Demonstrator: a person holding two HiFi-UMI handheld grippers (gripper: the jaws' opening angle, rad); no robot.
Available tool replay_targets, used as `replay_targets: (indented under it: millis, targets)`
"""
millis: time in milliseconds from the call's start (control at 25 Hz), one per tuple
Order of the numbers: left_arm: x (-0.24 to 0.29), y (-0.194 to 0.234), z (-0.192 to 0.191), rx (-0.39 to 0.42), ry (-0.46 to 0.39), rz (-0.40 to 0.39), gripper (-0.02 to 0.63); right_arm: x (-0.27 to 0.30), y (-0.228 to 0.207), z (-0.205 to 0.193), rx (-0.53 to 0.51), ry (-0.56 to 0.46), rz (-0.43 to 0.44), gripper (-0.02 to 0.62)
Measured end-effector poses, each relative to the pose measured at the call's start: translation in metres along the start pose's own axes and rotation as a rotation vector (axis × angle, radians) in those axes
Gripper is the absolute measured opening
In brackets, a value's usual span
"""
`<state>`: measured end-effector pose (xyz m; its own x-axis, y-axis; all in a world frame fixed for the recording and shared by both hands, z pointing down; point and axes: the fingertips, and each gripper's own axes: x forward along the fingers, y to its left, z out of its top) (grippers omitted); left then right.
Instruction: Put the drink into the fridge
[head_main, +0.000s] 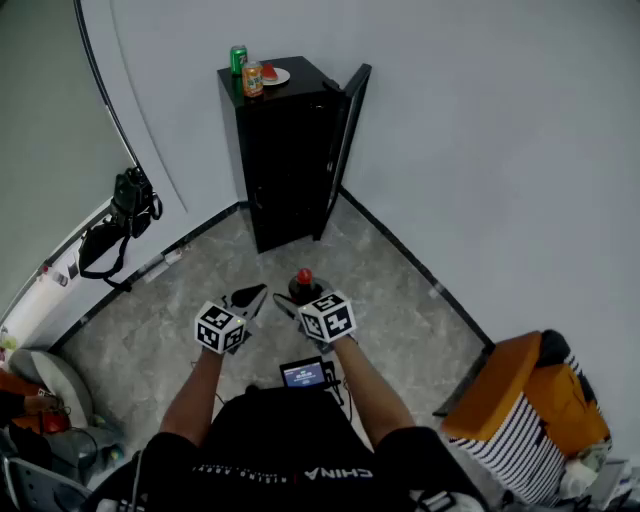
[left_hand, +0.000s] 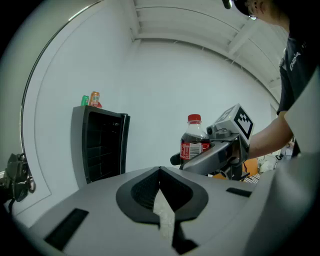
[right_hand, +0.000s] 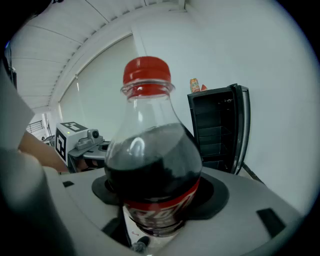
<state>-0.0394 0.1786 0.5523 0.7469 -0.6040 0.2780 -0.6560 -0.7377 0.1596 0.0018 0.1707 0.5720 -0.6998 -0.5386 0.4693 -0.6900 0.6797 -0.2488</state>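
A cola bottle with a red cap and red label stands upright between the jaws of my right gripper, which is shut on its body. Seen from the right gripper view, the bottle fills the middle. My left gripper is level with it on the left, jaws shut and empty; in its own view the jaws meet on a line. The black fridge stands in the room's corner ahead, its door swung open to the right and dark shelves showing inside.
On the fridge's top are a green can, an orange can and a small plate. A black bag hangs on the left wall. An orange seat with striped cloth stands at the right. Grey tiled floor lies between me and the fridge.
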Motion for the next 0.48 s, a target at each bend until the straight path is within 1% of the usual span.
replay_targets:
  millis: [280,480]
  targets:
    - [-0.0005,0.0058,-0.004,-0.013,-0.007,0.003,0.011,0.0037,-0.002,-0.002,-0.001,0.005,-0.005,0.319]
    - [-0.002,0.0053,-0.0082,-0.024,-0.006,0.003,0.011,0.0023,-0.0004,-0.0053,0.022,0.0,0.006,0.319]
